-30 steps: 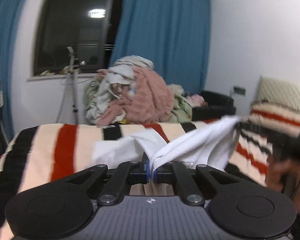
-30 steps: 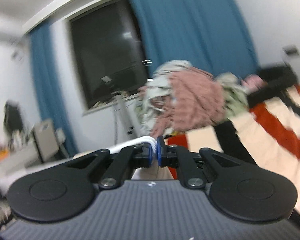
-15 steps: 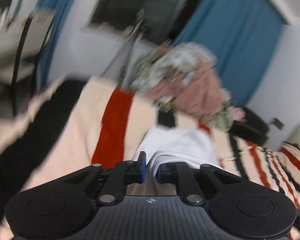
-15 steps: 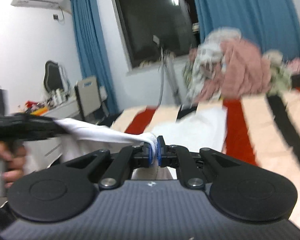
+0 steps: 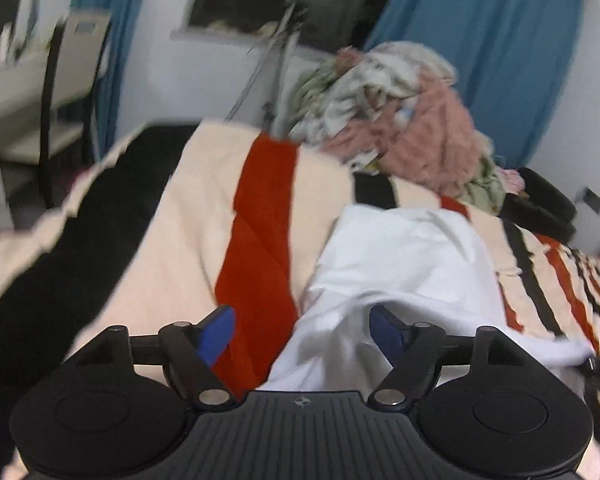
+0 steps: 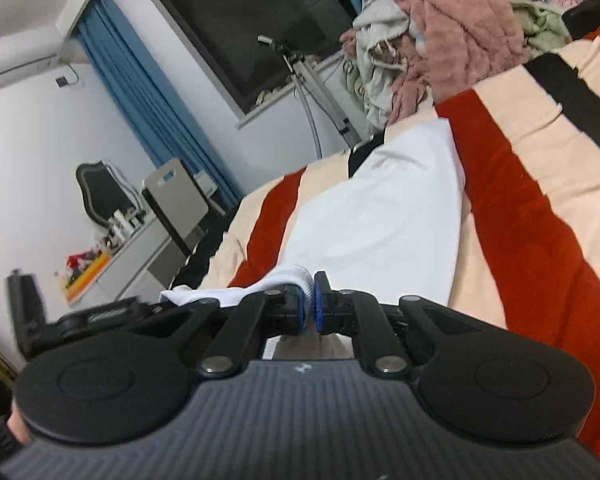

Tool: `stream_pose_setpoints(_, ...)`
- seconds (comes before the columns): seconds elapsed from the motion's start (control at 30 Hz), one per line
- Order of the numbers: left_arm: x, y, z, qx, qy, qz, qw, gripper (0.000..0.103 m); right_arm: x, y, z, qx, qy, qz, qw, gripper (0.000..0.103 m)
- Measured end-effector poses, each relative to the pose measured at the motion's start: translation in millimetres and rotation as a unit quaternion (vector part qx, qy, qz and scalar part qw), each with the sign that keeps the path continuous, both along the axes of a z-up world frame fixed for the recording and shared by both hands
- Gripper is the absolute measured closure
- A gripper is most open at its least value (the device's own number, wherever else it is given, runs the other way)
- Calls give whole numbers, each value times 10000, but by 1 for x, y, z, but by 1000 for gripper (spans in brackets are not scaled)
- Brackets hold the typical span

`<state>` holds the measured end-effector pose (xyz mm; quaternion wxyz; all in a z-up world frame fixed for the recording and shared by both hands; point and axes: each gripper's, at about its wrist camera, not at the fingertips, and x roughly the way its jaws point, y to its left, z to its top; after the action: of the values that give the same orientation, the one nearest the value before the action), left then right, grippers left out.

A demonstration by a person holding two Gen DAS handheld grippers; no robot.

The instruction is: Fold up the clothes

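Note:
A white garment (image 5: 404,256) lies spread on the striped blanket (image 5: 204,240) of a bed. My left gripper (image 5: 300,320) hovers just over the garment's near edge. Its jaws are opening, the blue pads (image 5: 218,330) stand wide apart, and loose cloth lies between them without being pressed. In the right wrist view the white garment (image 6: 380,208) stretches away from my right gripper (image 6: 309,300), which is shut on its ribbed hem. The left gripper's black body (image 6: 80,316) shows at the left of that view.
A tall pile of pink and pale clothes (image 5: 400,120) sits at the far end of the bed, before a dark window and blue curtains. A tripod (image 6: 312,80) stands behind the bed. A chair (image 6: 176,200) and a cluttered desk (image 6: 112,256) are to the left.
My left gripper has opened and let go of the white cloth, which now lies on the blanket. The right gripper has sunk and rolled, still clamped on the hem.

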<state>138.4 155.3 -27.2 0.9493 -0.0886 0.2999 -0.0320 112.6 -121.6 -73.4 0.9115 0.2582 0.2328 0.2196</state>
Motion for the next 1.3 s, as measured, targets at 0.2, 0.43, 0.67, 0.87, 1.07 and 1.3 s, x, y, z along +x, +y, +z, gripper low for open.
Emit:
stream_pose_setpoints(0.2,-45,-65,7,977,-817,-994,9869,10,-19,9,20,-200,-690,49,9974,94)
stream_pose_setpoints(0.43,-40,-135,-30,2554,-1521,-705,9522,10,-45,25,43,-545,-1339,285,9891,94)
stream_pose_setpoints(0.67,-86,-110,15,1894,-2218,307,9560,8,-40,21,36,-858,-1077,-80,9904,94)
stream_pose_setpoints(0.87,-116,-99,34,1674,-2180,370,9608,6,-43,23,39,-972,-1217,-93,9877,94)
stream_pose_setpoints(1.07,-117,-114,22,2069,-2122,146,9550,6,-58,26,49,-966,-1567,-125,9828,94)
stream_pose_setpoints(1.3,-96,-135,5,2845,-2384,286,9281,5,-71,32,56,-1124,-1995,-236,9731,94)
